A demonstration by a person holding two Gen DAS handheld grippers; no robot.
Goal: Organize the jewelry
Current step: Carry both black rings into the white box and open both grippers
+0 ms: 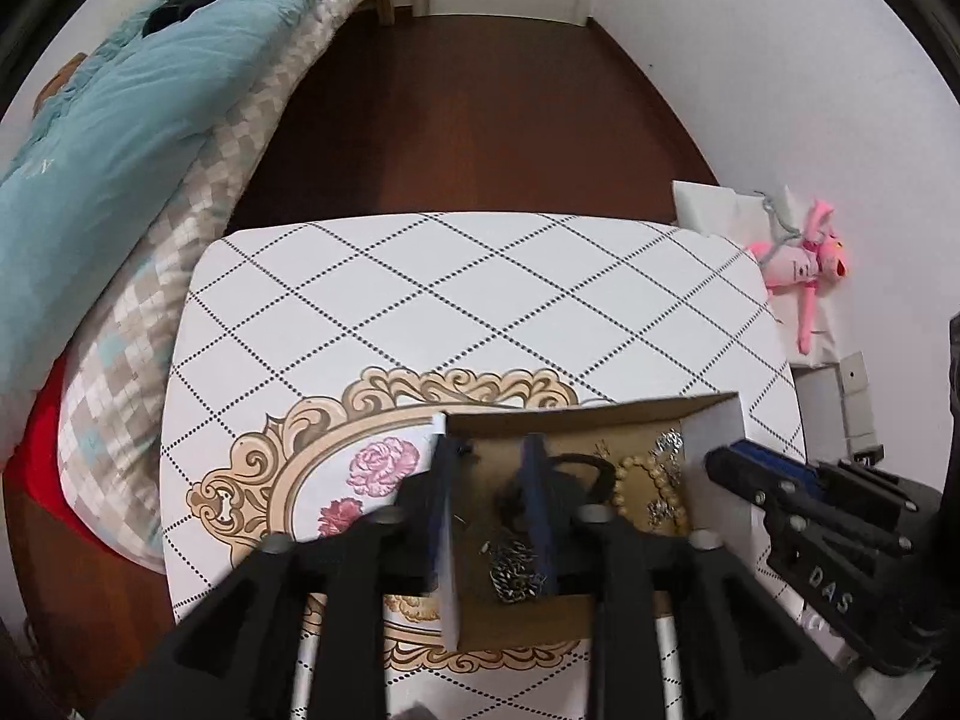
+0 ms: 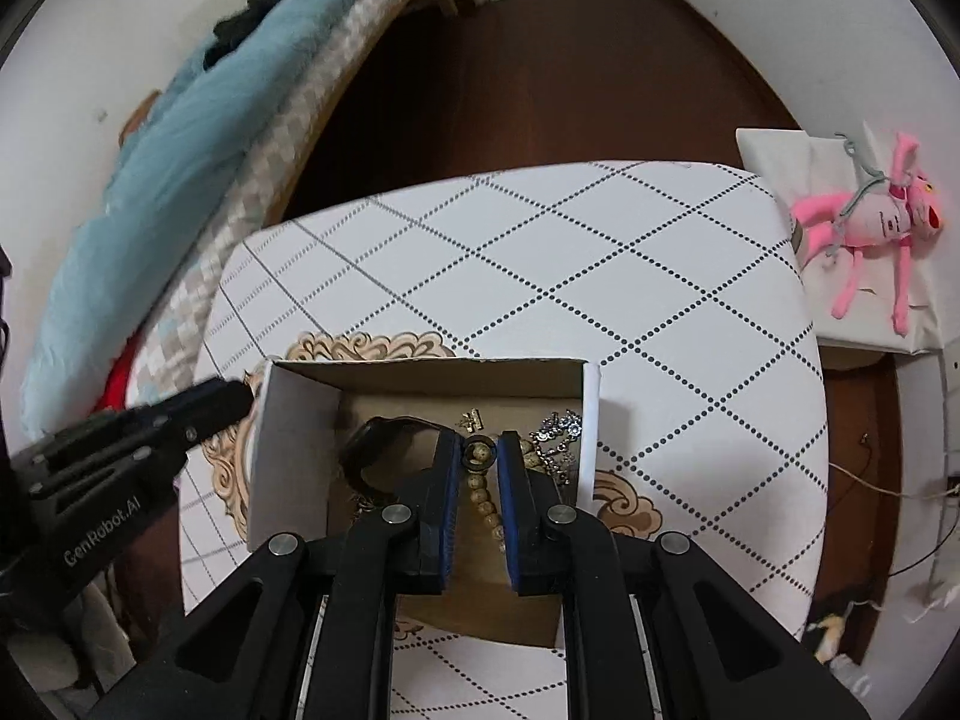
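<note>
An open cardboard box (image 2: 288, 456) stands on the patterned table (image 2: 600, 276). It holds a black band (image 2: 384, 429), a beige bead bracelet (image 2: 483, 504), silver chains (image 2: 558, 435) and a small gold piece (image 2: 471, 418). My right gripper (image 2: 480, 455) hangs over the box, shut on a small black ring (image 2: 480, 455). In the left wrist view my left gripper (image 1: 489, 480) straddles the box's left wall (image 1: 447, 540), jaws apart, above a silver chain (image 1: 513, 564). The bead bracelet (image 1: 651, 492) lies to its right. The right gripper (image 1: 729, 471) shows at the box's right wall.
A bed with a teal quilt (image 1: 120, 138) lies left of the table. A pink plush toy (image 2: 870, 222) rests on a white box (image 2: 774, 150) at the right. Dark wood floor (image 1: 468, 120) lies beyond the table's far edge.
</note>
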